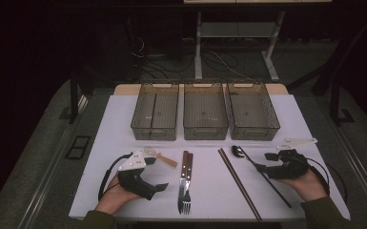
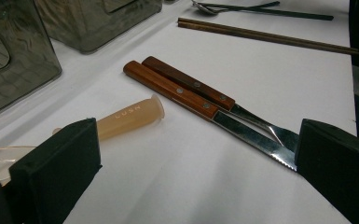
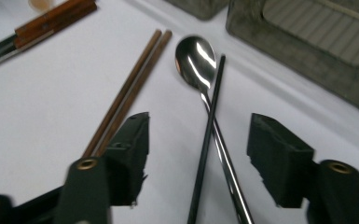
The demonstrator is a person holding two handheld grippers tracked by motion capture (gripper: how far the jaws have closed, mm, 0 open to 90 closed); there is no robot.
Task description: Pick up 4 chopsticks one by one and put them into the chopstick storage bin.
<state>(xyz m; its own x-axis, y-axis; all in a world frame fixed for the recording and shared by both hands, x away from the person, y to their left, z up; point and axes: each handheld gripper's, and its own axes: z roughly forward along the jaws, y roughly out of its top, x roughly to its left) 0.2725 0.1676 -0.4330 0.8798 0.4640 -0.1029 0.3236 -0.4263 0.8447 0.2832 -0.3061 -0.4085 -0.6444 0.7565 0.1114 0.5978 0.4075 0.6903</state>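
Both claws open: R (image 3: pixel 198 156) straddles 1 spoon (image 3: pixel 196 60), L (image 2: pixel 191 163) nr 1 knife (image 2: pixel 205 109)

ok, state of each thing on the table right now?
Left tongs: open, nothing between them.
Right tongs: open, astride the spoon and a black stick, pads clear.
Three bins: empty.
Knife and fork: flat, side by side.
Brown chopsticks: flat, paired.
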